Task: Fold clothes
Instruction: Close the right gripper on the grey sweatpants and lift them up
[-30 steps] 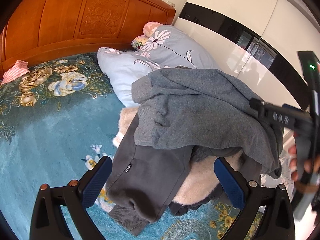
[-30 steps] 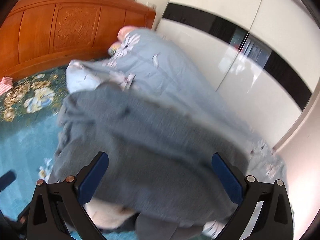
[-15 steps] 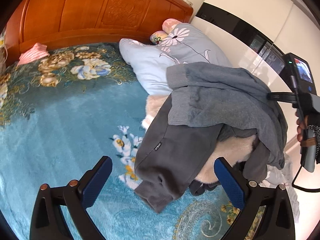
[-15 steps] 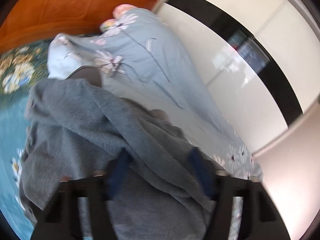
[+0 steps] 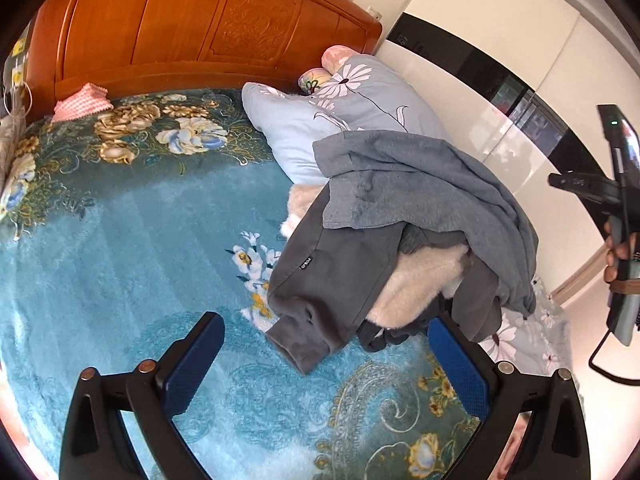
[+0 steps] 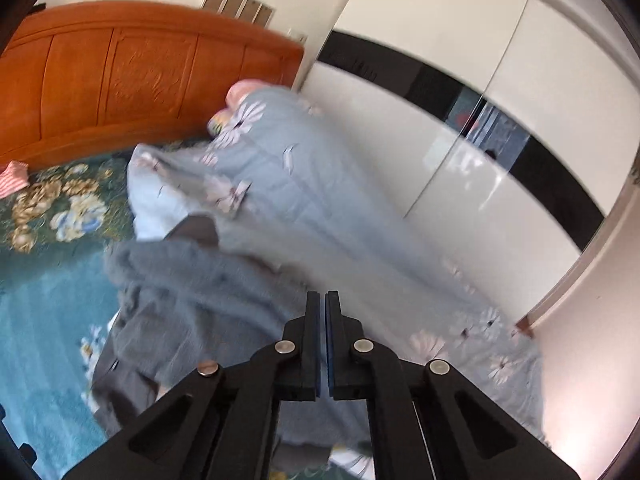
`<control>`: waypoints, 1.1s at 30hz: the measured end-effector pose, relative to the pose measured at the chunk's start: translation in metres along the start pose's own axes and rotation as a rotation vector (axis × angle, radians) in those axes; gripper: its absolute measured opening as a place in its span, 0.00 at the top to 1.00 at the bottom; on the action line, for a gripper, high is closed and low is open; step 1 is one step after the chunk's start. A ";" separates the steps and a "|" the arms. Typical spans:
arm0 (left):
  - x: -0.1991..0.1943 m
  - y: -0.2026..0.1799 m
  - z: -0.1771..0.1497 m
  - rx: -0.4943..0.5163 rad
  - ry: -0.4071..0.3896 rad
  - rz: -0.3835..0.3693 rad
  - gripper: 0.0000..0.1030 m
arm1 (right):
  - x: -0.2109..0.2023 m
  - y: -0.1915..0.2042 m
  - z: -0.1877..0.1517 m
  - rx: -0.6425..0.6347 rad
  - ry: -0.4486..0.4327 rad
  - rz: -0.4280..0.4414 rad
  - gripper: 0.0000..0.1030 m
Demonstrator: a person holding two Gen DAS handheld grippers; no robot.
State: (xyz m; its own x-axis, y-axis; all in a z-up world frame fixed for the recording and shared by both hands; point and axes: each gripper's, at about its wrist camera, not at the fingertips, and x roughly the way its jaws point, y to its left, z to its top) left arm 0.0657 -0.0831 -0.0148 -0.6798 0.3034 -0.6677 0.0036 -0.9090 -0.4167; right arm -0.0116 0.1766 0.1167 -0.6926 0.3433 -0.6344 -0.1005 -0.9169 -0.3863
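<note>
A pile of clothes lies on the right side of the bed: a blue-grey sweatshirt on top, a dark grey garment hanging down the front, a cream fleece under them. My left gripper is open and empty, held above the blanket just in front of the pile. My right gripper has its jaws closed together above the blue-grey sweatshirt; no cloth shows between the pads. The right gripper also shows in the left wrist view, raised to the right of the pile.
The bed has a teal floral blanket and an orange wooden headboard. Light blue floral pillows and a quilt lie behind the pile. A pink checked cloth sits by the headboard. White wardrobe doors stand at the right.
My right gripper has closed its jaws and lifted back from the sweatshirt. My left gripper has drawn back from the pile and stays open.
</note>
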 end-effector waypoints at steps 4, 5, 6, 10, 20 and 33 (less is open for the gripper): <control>-0.005 0.006 0.001 0.013 -0.016 0.015 0.00 | 0.013 0.015 -0.014 -0.004 0.011 0.022 0.50; -0.004 0.009 0.002 0.007 -0.018 0.017 0.00 | 0.015 0.021 -0.014 -0.017 0.010 0.029 0.47; -0.001 0.013 0.002 0.001 -0.011 0.019 0.00 | 0.020 0.030 -0.012 -0.050 0.015 0.021 0.47; 0.011 0.028 0.002 -0.010 0.007 0.037 0.00 | 0.055 0.071 -0.008 -0.214 0.062 -0.047 0.42; 0.049 0.055 0.006 -0.051 0.033 0.052 0.00 | 0.127 0.095 0.011 -0.341 0.096 -0.243 0.43; 0.029 0.047 -0.002 -0.061 0.036 0.042 0.00 | 0.061 0.042 0.056 -0.126 -0.111 -0.336 0.95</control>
State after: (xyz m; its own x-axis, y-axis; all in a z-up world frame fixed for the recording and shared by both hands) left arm 0.0475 -0.1166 -0.0548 -0.6510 0.2766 -0.7068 0.0769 -0.9024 -0.4240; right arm -0.0981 0.1474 0.0986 -0.7095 0.5904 -0.3848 -0.2517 -0.7223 -0.6441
